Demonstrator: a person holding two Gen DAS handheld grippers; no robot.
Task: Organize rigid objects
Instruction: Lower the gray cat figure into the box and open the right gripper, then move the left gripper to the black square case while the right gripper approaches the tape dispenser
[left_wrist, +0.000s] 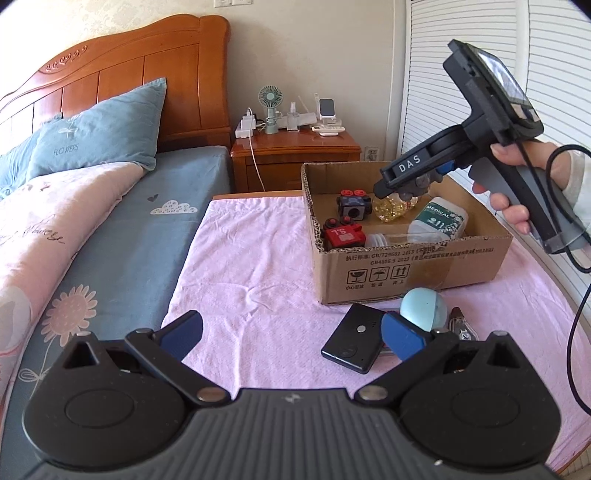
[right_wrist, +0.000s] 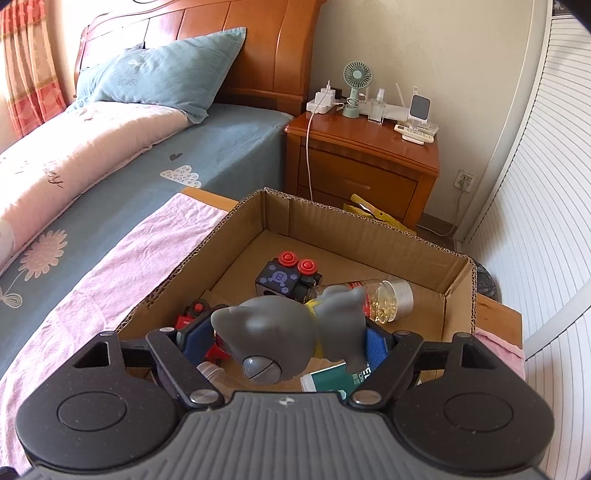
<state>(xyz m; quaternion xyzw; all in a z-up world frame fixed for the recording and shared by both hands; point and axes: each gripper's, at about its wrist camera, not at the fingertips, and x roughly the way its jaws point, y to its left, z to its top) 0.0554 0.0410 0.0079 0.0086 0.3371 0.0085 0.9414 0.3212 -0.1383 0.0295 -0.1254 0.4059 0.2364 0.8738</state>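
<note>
Two grippers share the work: the left gripper hangs wide and empty beside the black case and blue ball, while the right gripper holds the grey toy over the cardboard box, so release likely comes next.

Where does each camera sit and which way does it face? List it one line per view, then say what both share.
Left wrist: on the left tongs, open over the pink cloth, facing the cardboard box; the right hand and its tool show above the box.
Right wrist: on the right tongs, angled down into the cardboard box, gripping a grey toy figure; no hand shows.
Shared: box, black block with red buttons, bed, nightstand.
</note>
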